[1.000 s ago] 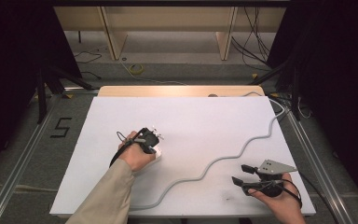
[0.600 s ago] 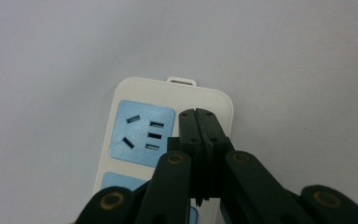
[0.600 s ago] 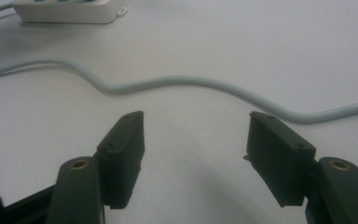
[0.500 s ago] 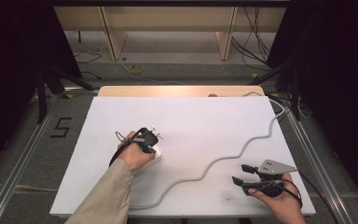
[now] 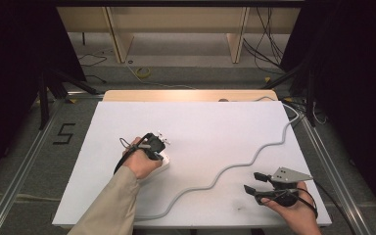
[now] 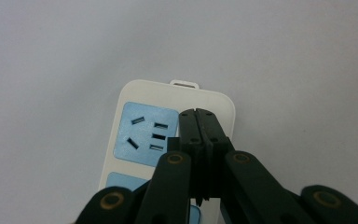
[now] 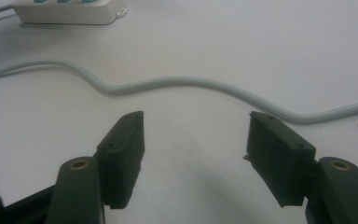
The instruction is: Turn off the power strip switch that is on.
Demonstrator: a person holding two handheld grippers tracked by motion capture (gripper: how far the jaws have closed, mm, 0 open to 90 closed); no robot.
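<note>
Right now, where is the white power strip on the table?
In the high view the power strip lies left of the table's middle, under the left gripper; its grey cable snakes to the far right corner.

Tabletop [image 5: 205,122]: plain white sheet, with a bare wood strip along the far edge. Two things lie directly on it. White power strip [image 6: 135,135] with blue socket faces, lying flat under the left gripper [image 5: 160,143], whose pressed-together jaws sit over its right half; hanging tab at its far end. Grey cable [image 5: 235,164] lies in loose waves across the surface, passing just ahead of the right gripper [image 5: 254,182], apart from its spread jaws, and running off toward the far right corner. Faint dark smudge [image 5: 238,209] on the sheet near the right gripper.
</note>
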